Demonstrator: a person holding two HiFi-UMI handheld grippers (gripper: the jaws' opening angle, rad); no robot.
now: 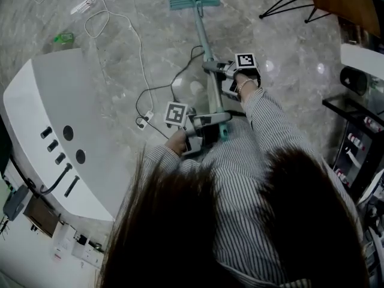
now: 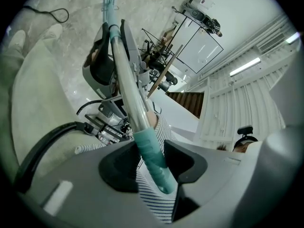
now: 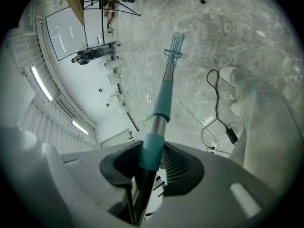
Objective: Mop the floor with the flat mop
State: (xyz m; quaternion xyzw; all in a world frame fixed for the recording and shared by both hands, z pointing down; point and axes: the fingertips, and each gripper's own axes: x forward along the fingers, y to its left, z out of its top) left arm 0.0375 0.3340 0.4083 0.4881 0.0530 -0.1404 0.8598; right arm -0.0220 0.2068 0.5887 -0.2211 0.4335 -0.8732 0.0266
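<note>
The flat mop has a teal head (image 1: 194, 2) lying on the grey marble floor, far ahead of me. Its silver and teal pole (image 1: 207, 53) runs back toward my body. My right gripper (image 1: 223, 71) is shut on the pole about halfway up. In the right gripper view the pole (image 3: 160, 109) leads away from the jaws to the mop head (image 3: 175, 44). Nearer me, my left gripper (image 1: 207, 122) is shut on the teal end grip (image 2: 153, 153). In the left gripper view the pole (image 2: 124, 75) rises up toward the right gripper (image 2: 102, 61).
A large white machine (image 1: 57, 128) stands to my left. White cable (image 1: 135, 38) and black cable (image 1: 159, 89) with a plug (image 1: 144, 120) trail over the floor left of the pole. Black chair legs (image 1: 288, 2) stand at the far right and a dark shelf (image 1: 357, 137) at the right.
</note>
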